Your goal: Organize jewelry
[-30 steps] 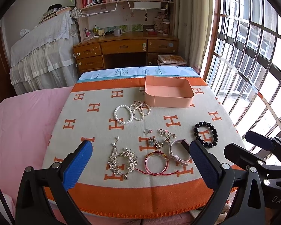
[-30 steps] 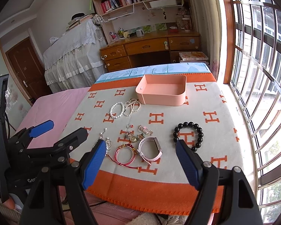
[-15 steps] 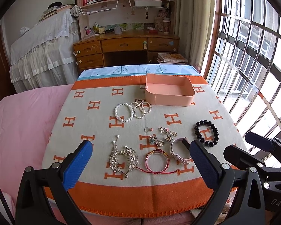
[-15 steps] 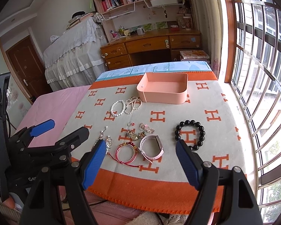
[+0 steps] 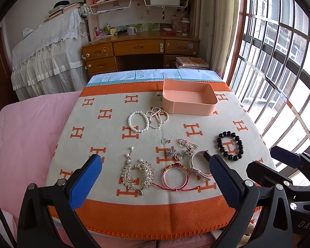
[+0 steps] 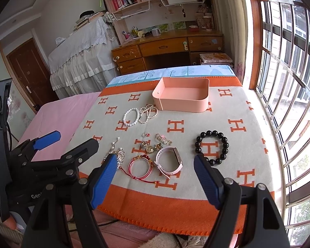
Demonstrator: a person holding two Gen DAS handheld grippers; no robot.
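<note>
Several bracelets (image 5: pixel 138 122) beside seemingly empty tray (image 5: pixel 189 103).

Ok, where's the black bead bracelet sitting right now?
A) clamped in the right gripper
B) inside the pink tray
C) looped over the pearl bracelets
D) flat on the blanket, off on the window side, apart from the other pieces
D: the black bead bracelet lies flat on the blanket nearest the window, clear of the pink tray, which looks empty, and of both open grippers.

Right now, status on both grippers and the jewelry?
Left gripper open, empty. Right gripper open, empty. Pink plastic tray empty; black bead bracelet, pearl bracelets on blanket. Nothing blocking.
</note>
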